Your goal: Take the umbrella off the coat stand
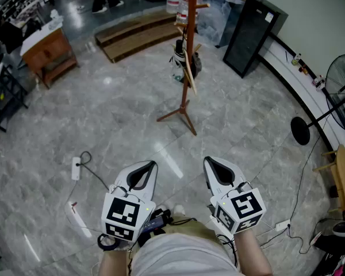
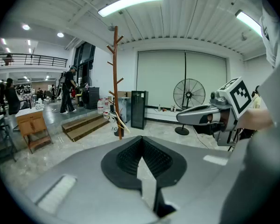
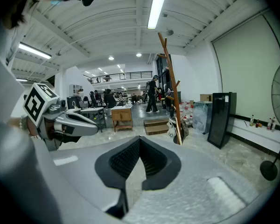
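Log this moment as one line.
left gripper: shut, empty | right gripper: shut, empty | umbrella: on coat stand, untouched | grippers: apart from the stand

I am holding my left gripper (image 1: 151, 164) and right gripper (image 1: 207, 161) side by side before me, both tilting slightly downward, jaws pressing together on nothing.

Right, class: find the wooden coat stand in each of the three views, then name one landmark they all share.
Head view: the coat stand is at top centre, its feet on the grey floor.
Left gripper view: left of centre, reaching towards the ceiling.
Right gripper view: right of centre, leaning slightly.
Shared landmark: the black cabinet, right of the stand in every view.
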Demonstrator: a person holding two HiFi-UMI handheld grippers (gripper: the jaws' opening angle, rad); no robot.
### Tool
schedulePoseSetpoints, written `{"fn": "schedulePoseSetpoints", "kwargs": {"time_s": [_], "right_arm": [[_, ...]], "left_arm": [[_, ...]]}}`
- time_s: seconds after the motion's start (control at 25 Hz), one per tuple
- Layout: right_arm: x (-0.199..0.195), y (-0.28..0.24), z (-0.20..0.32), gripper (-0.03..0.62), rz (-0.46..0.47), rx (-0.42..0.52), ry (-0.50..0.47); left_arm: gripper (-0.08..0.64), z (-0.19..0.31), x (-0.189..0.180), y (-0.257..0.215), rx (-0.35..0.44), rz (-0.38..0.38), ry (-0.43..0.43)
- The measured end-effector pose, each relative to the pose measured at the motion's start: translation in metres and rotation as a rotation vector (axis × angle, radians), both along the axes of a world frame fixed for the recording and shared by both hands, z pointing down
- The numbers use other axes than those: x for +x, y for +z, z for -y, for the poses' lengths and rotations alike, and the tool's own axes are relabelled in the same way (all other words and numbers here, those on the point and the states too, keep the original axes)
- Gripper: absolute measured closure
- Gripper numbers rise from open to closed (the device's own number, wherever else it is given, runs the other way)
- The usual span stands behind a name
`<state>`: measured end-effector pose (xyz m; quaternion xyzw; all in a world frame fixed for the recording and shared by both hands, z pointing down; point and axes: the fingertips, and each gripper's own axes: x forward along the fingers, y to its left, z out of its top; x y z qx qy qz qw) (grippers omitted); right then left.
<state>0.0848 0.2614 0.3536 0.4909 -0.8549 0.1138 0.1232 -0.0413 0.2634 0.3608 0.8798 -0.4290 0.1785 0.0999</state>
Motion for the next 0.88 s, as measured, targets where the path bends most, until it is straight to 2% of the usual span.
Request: {"fn": "schedulePoseSetpoints", "kwargs": {"time_s": [0.6,0.88], "right_arm": [[0.0039,0.0007,0.0048,0.592,-0.004,0.001,0.001],[0.0032,-0.0036,0.0074,0.592,0.042,0.004,0.0]], "left_arm": [[0.548,0.0054,0.0035,0.0012,-0.001,0.002,-0.003],[0.548,0.0075,0.0058,0.0009,0.006,-0.001,-0.011]]}}
